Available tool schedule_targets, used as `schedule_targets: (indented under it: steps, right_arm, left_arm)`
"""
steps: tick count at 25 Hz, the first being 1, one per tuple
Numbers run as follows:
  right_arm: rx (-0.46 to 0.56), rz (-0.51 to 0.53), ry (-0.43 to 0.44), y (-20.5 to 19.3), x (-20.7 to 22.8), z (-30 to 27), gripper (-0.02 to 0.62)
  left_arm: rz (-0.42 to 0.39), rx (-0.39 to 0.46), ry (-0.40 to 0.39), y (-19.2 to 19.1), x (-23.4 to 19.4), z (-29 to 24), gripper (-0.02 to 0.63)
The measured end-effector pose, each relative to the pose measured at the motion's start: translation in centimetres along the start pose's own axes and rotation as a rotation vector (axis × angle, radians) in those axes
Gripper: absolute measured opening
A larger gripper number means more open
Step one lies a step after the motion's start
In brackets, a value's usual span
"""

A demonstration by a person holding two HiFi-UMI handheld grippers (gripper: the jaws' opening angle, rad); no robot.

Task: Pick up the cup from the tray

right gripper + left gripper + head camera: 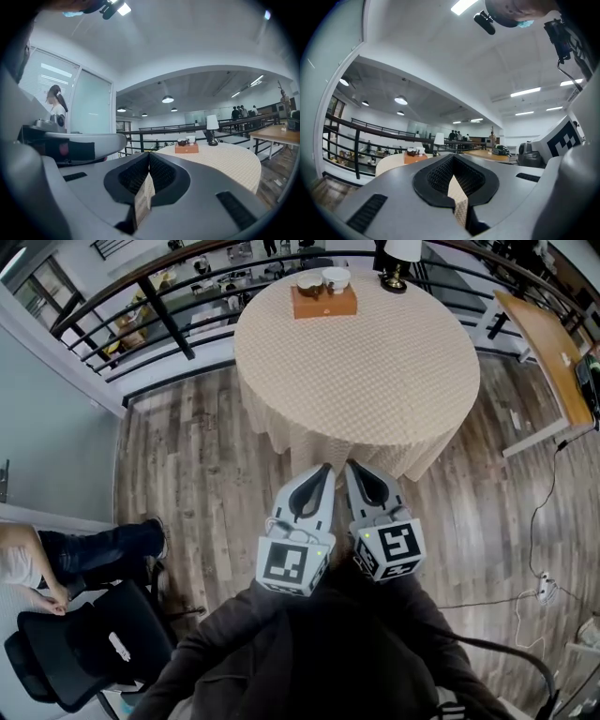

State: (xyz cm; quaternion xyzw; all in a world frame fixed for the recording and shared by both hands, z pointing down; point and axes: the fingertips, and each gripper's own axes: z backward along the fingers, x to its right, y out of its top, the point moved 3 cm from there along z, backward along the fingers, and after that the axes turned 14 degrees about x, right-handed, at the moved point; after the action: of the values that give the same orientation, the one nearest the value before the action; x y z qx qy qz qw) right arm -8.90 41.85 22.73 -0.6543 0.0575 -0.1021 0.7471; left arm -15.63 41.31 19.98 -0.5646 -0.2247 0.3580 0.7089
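Observation:
A round table (pixel 375 381) under a beige checked cloth stands ahead of me. At its far edge sits an orange-brown tray (pixel 323 303) carrying a dark brown cup (pixel 310 284) and a white cup (pixel 336 278). My left gripper (pixel 324 469) and right gripper (pixel 353 468) hang side by side over the wooden floor, short of the table's near edge, both shut and empty. The right gripper view shows the tray (pixel 186 149) and white cup (pixel 191 139) far beyond the shut jaws. In the left gripper view the tray (pixel 415 159) is small, left of the jaws.
A table lamp (pixel 397 261) stands right of the tray. A black railing (pixel 150 296) curves behind the table. A wooden desk (pixel 548 348) is at the right, with cables (pixel 544 587) on the floor. A seated person (pixel 56 559) and a black chair (pixel 94 643) are at lower left.

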Motion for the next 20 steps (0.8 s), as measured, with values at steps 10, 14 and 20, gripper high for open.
schedule_targets:
  steps: [10, 14, 20]
  right_arm:
    - [-0.008, 0.007, -0.033, -0.7, 4.1, -2.1, 0.008]
    - [-0.018, -0.011, -0.040, -1.5, 6.1, -3.3, 0.006]
    - [-0.037, -0.024, -0.041, -2.5, 10.5, -5.4, 0.006]
  left_arm:
    - [0.002, -0.024, -0.021, -2.0, -0.6, -4.2, 0.006]
    - [0.007, -0.048, -0.015, -3.3, -1.1, -6.4, 0.006]
    - [0.008, -0.094, -0.015, -5.7, -1.2, -11.4, 0.006]
